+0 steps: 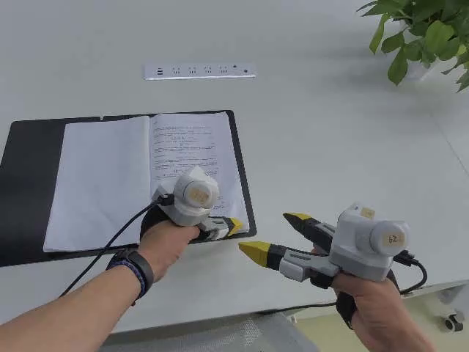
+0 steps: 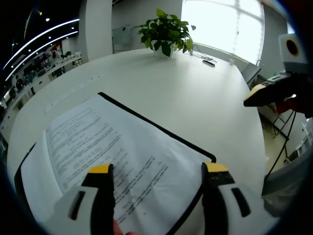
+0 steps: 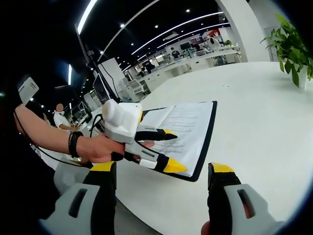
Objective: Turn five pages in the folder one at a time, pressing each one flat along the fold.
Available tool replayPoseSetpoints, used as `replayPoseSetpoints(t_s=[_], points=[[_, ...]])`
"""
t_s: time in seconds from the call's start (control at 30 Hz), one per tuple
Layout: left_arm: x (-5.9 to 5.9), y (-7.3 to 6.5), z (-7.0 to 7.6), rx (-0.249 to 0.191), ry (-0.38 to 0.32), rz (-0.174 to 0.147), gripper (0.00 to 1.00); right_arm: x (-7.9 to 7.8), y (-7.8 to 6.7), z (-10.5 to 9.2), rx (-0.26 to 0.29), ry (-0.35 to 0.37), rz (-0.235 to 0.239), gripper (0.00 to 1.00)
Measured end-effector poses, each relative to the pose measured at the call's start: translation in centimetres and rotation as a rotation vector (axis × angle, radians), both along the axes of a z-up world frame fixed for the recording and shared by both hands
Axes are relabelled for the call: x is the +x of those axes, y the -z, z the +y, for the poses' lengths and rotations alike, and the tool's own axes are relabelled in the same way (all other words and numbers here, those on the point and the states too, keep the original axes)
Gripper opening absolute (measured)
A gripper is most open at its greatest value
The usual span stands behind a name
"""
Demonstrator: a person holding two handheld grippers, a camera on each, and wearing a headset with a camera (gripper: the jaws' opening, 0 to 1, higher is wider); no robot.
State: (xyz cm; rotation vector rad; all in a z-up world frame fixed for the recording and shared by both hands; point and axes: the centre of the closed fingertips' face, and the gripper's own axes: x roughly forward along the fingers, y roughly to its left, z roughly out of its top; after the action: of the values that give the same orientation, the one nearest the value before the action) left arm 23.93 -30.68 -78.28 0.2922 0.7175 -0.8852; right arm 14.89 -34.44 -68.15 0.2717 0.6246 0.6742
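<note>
Head view. A black open folder (image 1: 22,183) lies flat on the white desk (image 1: 330,132), on its left side, close to the near edge. Its left leaf is a blank white page (image 1: 95,183); the right leaf is a white page of printed text (image 1: 194,150). A shallow fold line runs between them.
The left gripper (image 1: 229,226), white and black with yellow tips, sits over the folder's near right corner. The right gripper (image 1: 277,236) hangs by the desk's near edge, to the right and well apart from the folder, with its jaws spread and empty.
A white power strip (image 1: 199,71) lies toward the far edge. A green leafy plant (image 1: 425,33) stands at the far right corner.

Left gripper view. The jaws stand wide apart over the printed page, holding nothing. Contact with the paper: cannot tell. The folder's black border (image 2: 161,129) frames the page. The right gripper's yellow tip (image 2: 255,93) enters from the right.

Right gripper view. The jaws are wide apart and empty. The left gripper (image 3: 172,152) shows both jaws splayed, the upper over the printed page and the lower at the folder's corner (image 3: 210,132).
</note>
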Motion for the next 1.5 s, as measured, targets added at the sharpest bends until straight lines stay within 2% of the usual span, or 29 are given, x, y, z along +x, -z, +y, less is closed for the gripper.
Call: replayPoseSetpoints(t_s=[0.07, 0.27, 0.43, 0.53, 0.63, 0.83, 1.03, 1.2, 1.23, 1.27, 1.33, 1.5], points=[[0.0, 0.1, 0.1, 0.011, 0.011, -0.025, 0.73, -0.1, 0.0, 0.0, -0.002, 0.000, 0.001, 0.76], [0.1, 0.0, 0.2, -0.011, 0.006, -0.043, 0.73, -0.3, 0.6, -0.2, 0.004, 0.013, 0.015, 0.74], [0.6, -0.2, 0.5, -0.021, -0.002, -0.043, 0.67, -0.3, 0.6, -0.6, 0.008, 0.021, 0.021, 0.73], [1.0, -0.3, 0.8, -0.021, -0.011, -0.042, 0.62, 0.3, 0.4, -0.8, 0.039, 0.042, 0.019, 0.72], [0.9, -0.3, 0.8, -0.024, -0.016, -0.040, 0.61, 0.8, 0.7, -0.8, 0.039, 0.041, 0.022, 0.72], [1.1, -0.4, 1.1, -0.049, -0.032, -0.026, 0.58, 2.9, 1.4, -0.2, 0.054, 0.031, 0.027, 0.68], [1.2, -0.4, 1.2, -0.046, -0.033, -0.031, 0.56, 6.7, 2.4, 0.3, 0.170, 0.081, 0.058, 0.62], [1.2, -0.4, 1.2, -0.047, -0.031, -0.029, 0.56, 8.8, 3.6, 0.8, 0.174, 0.073, 0.077, 0.57], [1.2, -0.4, 1.2, -0.047, -0.031, -0.028, 0.56, 9.1, 3.6, 0.8, 0.186, 0.079, 0.085, 0.56], [1.2, -0.4, 1.3, -0.047, -0.030, -0.028, 0.56, 9.7, 3.6, 0.9, 0.225, 0.101, 0.092, 0.55], [1.1, -0.4, 1.3, -0.046, -0.031, -0.029, 0.56, 10.2, 3.9, 1.1, 0.251, 0.105, 0.107, 0.55], [1.0, -0.4, 1.3, -0.049, -0.037, -0.027, 0.57, 10.3, 4.7, 2.0, 0.252, 0.100, 0.137, 0.54]])
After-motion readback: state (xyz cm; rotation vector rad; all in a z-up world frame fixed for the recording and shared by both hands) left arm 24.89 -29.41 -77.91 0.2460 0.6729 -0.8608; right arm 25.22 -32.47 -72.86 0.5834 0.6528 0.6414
